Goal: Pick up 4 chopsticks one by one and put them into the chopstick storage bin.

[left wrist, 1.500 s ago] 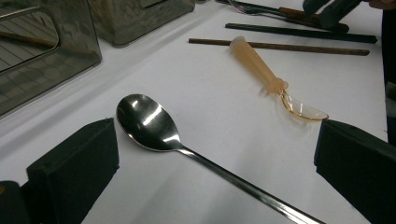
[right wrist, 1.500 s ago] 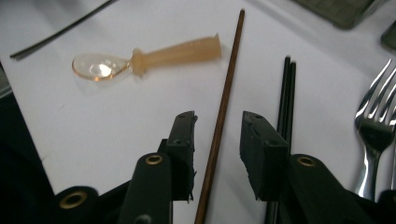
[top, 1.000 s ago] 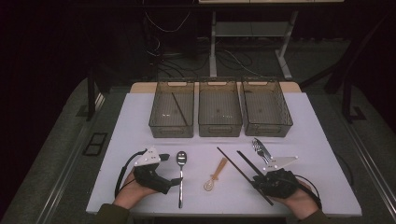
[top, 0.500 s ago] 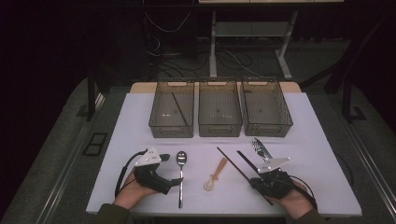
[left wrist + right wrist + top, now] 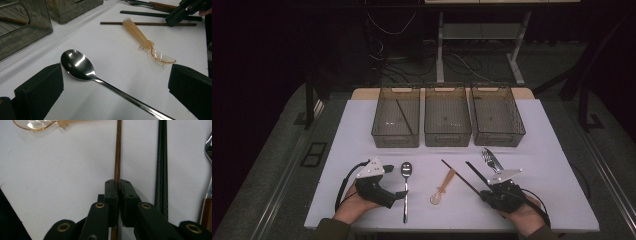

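Observation:
My right gripper [image 5: 118, 185] is shut on the near end of a brown chopstick [image 5: 117, 155] that lies flat on the white table [image 5: 552, 150]; its jaws have just been closing on it. In the high view that gripper [image 5: 486, 194] sits at the front right. A black chopstick [image 5: 162, 165] lies parallel just to the right of the brown one. My left gripper [image 5: 115, 85] stands open at the front left, its jaws either side of a metal spoon [image 5: 77, 66] without touching it. An amber plastic spoon [image 5: 443, 187] lies between the two grippers.
Three clear bins stand in a row at the back: the left bin [image 5: 382, 135] holds a chopstick [image 5: 404, 117], beside it the middle bin [image 5: 447, 137] and the right bin [image 5: 512, 135]. A wooden-handled fork [image 5: 491, 160] lies by the black chopstick. The table's front edge is close under both hands.
The right gripper's jaws have closed onto the brown chopstick, with the hand shifting only slightly. The left gripper and the cutlery have stayed where they were.

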A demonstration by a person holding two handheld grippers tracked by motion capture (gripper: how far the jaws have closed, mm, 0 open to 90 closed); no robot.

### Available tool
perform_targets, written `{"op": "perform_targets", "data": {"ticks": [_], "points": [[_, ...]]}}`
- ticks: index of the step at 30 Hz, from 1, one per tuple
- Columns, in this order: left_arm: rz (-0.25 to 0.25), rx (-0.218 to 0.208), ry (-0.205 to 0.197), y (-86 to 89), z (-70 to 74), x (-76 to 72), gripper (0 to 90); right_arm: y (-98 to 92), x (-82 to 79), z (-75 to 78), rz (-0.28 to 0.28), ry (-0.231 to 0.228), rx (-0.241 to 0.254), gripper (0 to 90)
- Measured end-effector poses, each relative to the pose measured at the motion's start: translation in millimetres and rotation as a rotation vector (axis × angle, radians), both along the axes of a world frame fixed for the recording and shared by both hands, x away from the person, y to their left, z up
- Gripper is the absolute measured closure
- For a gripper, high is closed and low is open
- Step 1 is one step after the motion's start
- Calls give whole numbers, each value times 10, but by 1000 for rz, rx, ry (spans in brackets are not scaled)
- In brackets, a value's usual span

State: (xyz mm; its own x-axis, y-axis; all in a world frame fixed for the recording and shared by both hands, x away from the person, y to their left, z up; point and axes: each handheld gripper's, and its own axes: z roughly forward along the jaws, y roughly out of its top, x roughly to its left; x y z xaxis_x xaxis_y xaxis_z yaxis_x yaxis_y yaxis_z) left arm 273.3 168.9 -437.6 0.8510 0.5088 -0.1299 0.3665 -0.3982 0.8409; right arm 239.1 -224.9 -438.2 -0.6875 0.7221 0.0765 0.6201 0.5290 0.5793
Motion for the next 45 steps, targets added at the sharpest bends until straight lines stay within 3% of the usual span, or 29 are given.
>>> {"op": "perform_targets", "data": {"ticks": [10,17,31,39,45], "points": [[-2,0,0,-1,0,0,0,-21,18,3,-14,-15,-7,853],[-2,10,-1,-16,-9,-4,0,-59,42,32,-15,-26,14,853],[1,7,2,-10,-6,-1,0,-165,95,127,-8,-59,90,854],[2,7,4,-9,-6,0,0,-230,104,190,-5,-58,197,854],[1,8,2,-10,-6,-1,0,-261,117,253,-9,-86,230,854]]}}
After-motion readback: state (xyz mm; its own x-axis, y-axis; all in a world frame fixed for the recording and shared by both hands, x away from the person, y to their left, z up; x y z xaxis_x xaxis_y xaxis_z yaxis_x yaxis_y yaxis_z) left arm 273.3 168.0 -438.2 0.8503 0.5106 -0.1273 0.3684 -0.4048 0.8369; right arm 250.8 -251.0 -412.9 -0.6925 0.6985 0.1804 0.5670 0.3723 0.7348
